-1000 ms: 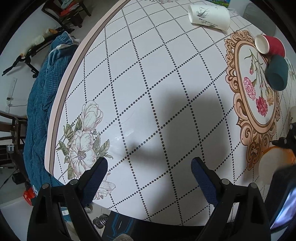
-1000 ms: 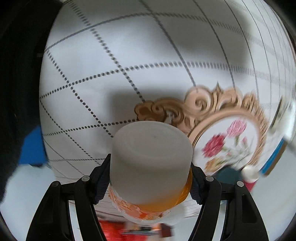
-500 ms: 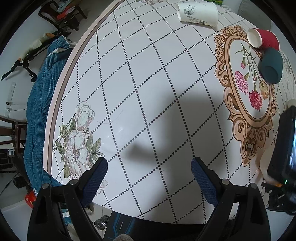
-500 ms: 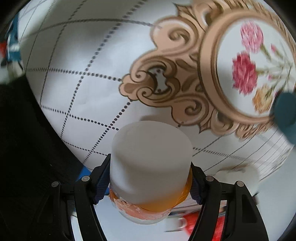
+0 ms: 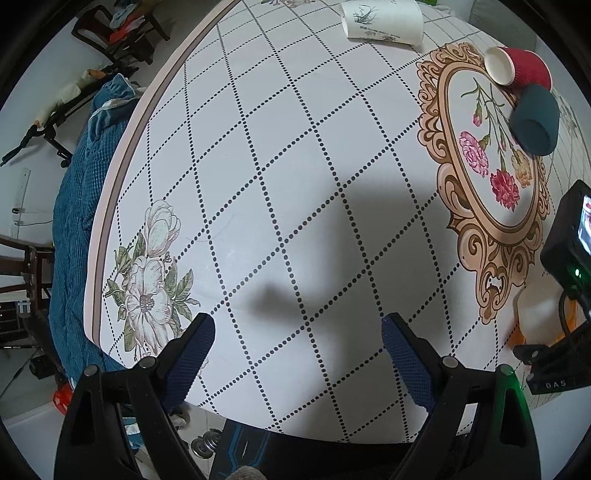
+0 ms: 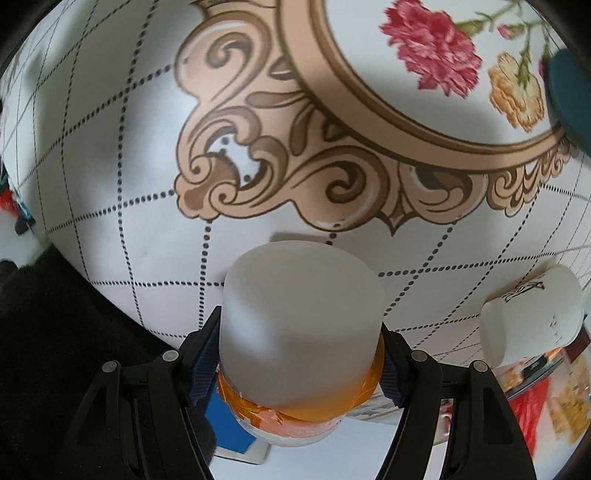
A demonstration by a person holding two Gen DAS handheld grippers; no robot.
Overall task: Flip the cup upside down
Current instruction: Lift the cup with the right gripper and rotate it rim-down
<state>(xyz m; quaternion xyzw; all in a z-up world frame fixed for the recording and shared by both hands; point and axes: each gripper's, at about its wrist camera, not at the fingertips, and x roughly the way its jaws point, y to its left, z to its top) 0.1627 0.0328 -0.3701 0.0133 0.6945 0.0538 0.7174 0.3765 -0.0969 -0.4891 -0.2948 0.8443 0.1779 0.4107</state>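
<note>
My right gripper [image 6: 299, 356] is shut on a white cup with an orange band [image 6: 301, 317]. Its flat closed base points away from the camera toward the table [image 6: 110, 155], just above the ornate brown frame print. The cup also shows in the left wrist view [image 5: 535, 314] at the right edge, held by the right gripper's black body, close over the table near its front edge. My left gripper [image 5: 297, 350] is open and empty, hovering above the table's front part.
A white printed cup [image 5: 382, 18] lies on its side at the far edge. A red cup [image 5: 517, 66] and a dark teal cup [image 5: 535, 120] lie at the right. Another white cup [image 6: 532, 314] lies near the right gripper. A blue-covered chair [image 5: 81, 221] stands left of the table.
My right gripper has turned and moved with the cup, bringing its base closer over the table by the brown frame print. The left gripper has barely shifted and stays open.
</note>
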